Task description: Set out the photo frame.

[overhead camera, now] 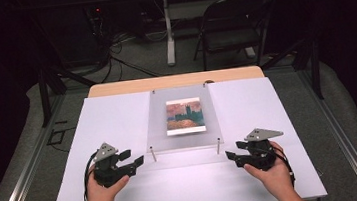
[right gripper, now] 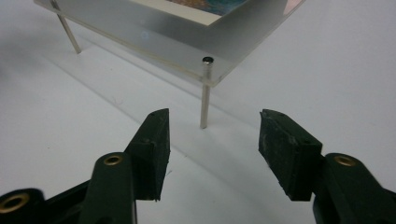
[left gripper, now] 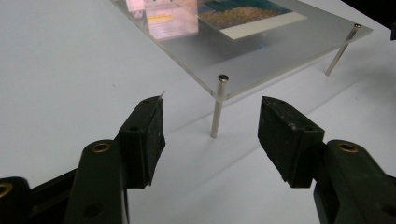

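A folding chair (overhead camera: 235, 21) and floor cables (overhead camera: 116, 56) lie beyond the white table (overhead camera: 108, 123).

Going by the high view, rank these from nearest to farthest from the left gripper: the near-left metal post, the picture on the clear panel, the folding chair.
From the left gripper:
1. Near-left metal post, just beside the jaws.
2. Picture, mid-panel, farther back.
3. Folding chair, beyond the table's far edge.

left gripper (overhead camera: 135, 160): black body, grey 3-cornered plate on top, black cable trailing at lower left
right gripper (overhead camera: 233, 155): black, same grey plate, black cable at lower right
jaws: 2 black pads each, brass-coloured screws
forearms: bare
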Action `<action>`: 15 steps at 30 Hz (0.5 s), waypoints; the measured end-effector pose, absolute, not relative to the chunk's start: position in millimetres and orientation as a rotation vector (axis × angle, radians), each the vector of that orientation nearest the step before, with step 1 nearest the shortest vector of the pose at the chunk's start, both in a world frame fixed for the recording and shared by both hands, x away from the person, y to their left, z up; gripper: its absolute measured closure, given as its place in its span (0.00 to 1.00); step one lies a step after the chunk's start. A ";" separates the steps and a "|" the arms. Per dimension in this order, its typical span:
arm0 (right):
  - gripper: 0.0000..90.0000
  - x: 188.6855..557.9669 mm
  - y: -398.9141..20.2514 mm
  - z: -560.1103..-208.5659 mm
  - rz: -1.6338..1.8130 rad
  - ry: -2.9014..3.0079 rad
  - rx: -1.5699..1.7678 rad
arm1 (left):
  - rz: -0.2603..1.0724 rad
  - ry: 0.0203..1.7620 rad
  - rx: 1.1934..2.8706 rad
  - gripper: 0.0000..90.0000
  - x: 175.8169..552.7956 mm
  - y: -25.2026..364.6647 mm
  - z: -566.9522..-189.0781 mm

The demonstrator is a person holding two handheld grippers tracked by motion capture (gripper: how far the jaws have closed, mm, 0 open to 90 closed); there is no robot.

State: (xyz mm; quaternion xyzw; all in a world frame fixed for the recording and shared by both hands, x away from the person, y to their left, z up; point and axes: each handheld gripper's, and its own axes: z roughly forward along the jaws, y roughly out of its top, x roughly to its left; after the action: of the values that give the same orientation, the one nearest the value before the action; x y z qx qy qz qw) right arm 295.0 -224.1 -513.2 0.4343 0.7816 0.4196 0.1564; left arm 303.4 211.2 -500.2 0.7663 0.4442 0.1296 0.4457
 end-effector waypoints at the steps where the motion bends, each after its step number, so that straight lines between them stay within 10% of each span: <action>1: 0.46 297.5 -225.1 -510.4 1.199 2.236 1.245 | 0.326 1.095 1.899 0.45 306.1 211.0 -497.5; 15: 0.43 365.9 -222.8 -480.7 1.211 2.203 1.274 | 0.357 1.125 1.843 0.46 366.7 198.4 -476.2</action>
State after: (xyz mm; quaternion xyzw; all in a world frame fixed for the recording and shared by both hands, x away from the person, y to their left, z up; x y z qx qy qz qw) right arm 365.9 -222.8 -480.7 0.4461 0.7715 0.4240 0.1610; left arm 366.7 198.4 -476.2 0.7483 0.4569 0.1451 0.4585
